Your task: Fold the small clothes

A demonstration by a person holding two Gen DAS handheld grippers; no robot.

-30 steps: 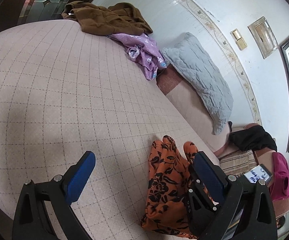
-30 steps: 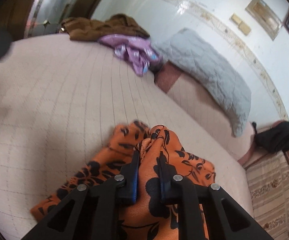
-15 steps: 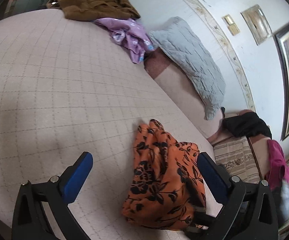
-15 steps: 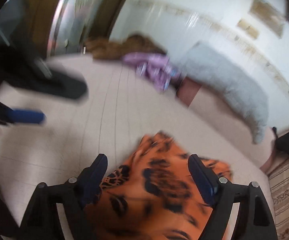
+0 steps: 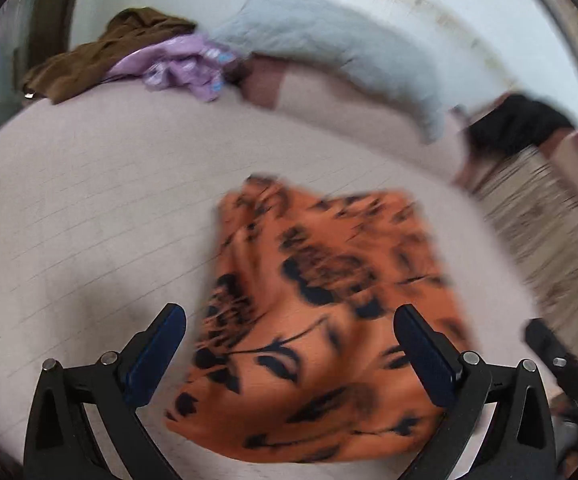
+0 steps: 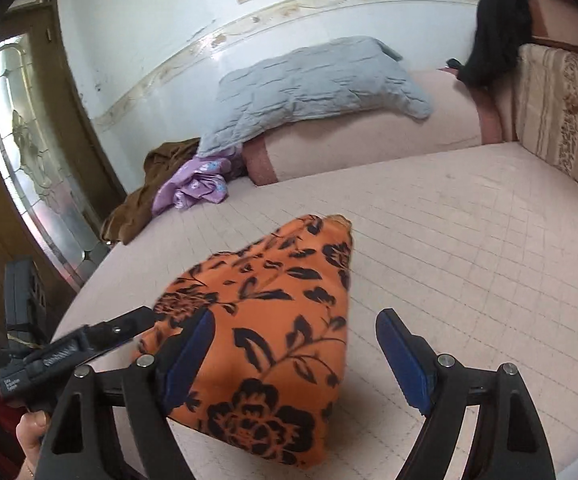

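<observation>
The orange floral garment (image 6: pixel 265 344) lies folded on the bed (image 6: pixel 469 248), lower centre of both views. The right tool (image 6: pixel 293 356) and left tool (image 5: pixel 289 348) gape wide, empty. Left view is blurred.

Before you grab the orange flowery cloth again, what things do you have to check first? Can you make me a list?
1. Right gripper open, holding nothing: ok.
2. Left gripper open, holding nothing: ok.
3. Orange black-flowered cloth lying on the pink checked bed cover: ok.
4. Cloth folded neatly, edges lined up: cannot tell; left view is blurred.
5. Purple crumpled garment and brown garment away from the cloth: ok.
</observation>
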